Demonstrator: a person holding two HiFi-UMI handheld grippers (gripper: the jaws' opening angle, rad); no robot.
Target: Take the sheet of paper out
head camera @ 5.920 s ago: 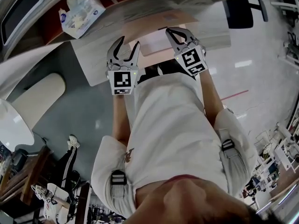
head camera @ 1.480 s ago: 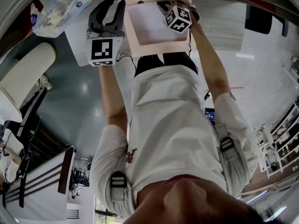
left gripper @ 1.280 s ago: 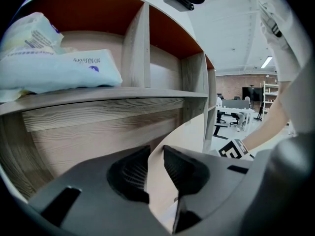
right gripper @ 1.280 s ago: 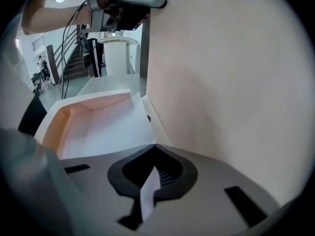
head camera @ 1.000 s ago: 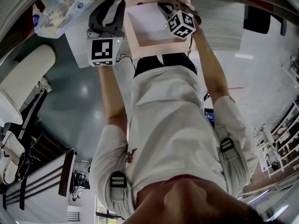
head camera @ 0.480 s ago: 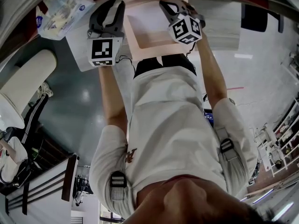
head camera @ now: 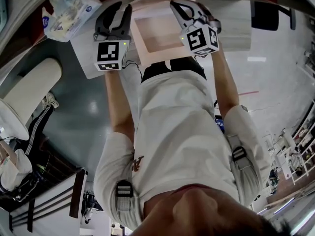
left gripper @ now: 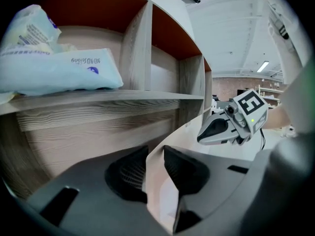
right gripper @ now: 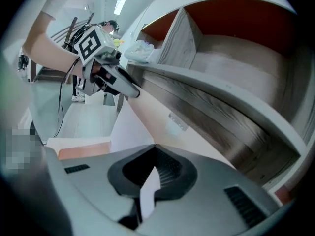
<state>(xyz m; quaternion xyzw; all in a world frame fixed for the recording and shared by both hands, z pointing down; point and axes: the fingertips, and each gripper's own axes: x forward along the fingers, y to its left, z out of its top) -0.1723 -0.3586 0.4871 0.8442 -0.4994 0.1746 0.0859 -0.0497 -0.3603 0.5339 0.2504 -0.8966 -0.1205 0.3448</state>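
A pinkish folder (head camera: 156, 55) lies on the wooden desk below the shelf. My left gripper (head camera: 117, 14) is shut on the folder's left edge, and the pink board (left gripper: 160, 191) stands between its jaws. My right gripper (head camera: 181, 8) is raised over the folder's right side, shut on a corner of the white sheet of paper (right gripper: 120, 127). The sheet curves up from the folder (right gripper: 83, 150) into the closed jaws (right gripper: 155, 147). Each gripper shows in the other's view: the right one (left gripper: 216, 131) and the left one (right gripper: 129, 90).
A blue-and-white tissue pack (head camera: 69, 14) lies on the shelf board (left gripper: 123, 100) at the left, above the desk. Red-backed shelf compartments (right gripper: 231, 48) stand behind the folder. A white chair (head camera: 29, 92) is at the left and a black chair (head camera: 266, 14) at the far right.
My right gripper has lifted up and away from the folder with the white sheet still pinched. The left gripper has held still on the folder's edge.
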